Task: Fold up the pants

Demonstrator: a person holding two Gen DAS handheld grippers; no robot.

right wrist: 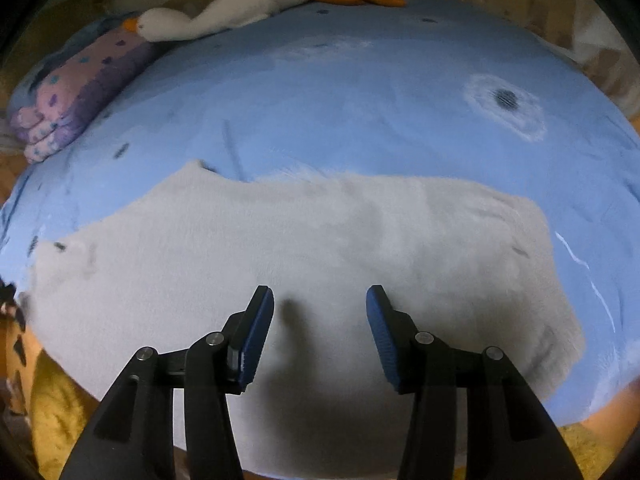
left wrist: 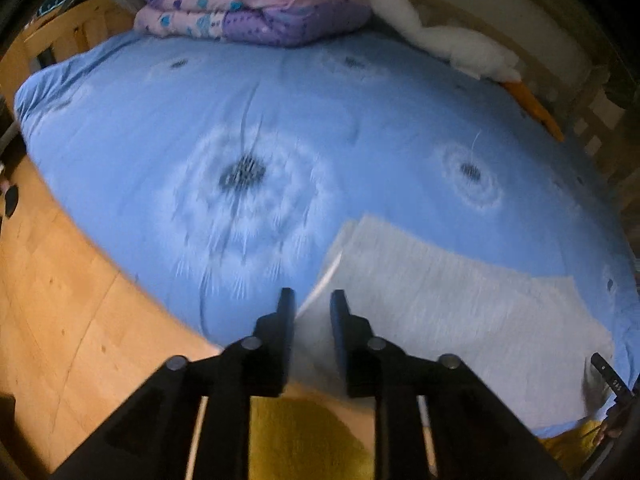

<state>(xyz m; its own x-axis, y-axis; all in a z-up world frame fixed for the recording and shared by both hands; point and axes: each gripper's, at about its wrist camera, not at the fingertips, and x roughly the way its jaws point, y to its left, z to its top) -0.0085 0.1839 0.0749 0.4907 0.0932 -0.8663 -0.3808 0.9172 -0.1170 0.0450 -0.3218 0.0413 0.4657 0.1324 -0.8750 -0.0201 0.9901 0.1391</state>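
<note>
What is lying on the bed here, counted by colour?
Grey: 1, the pants
White: 1, the plush goose
Purple: 1, the folded quilt
Total: 3, all on the blue sheet
</note>
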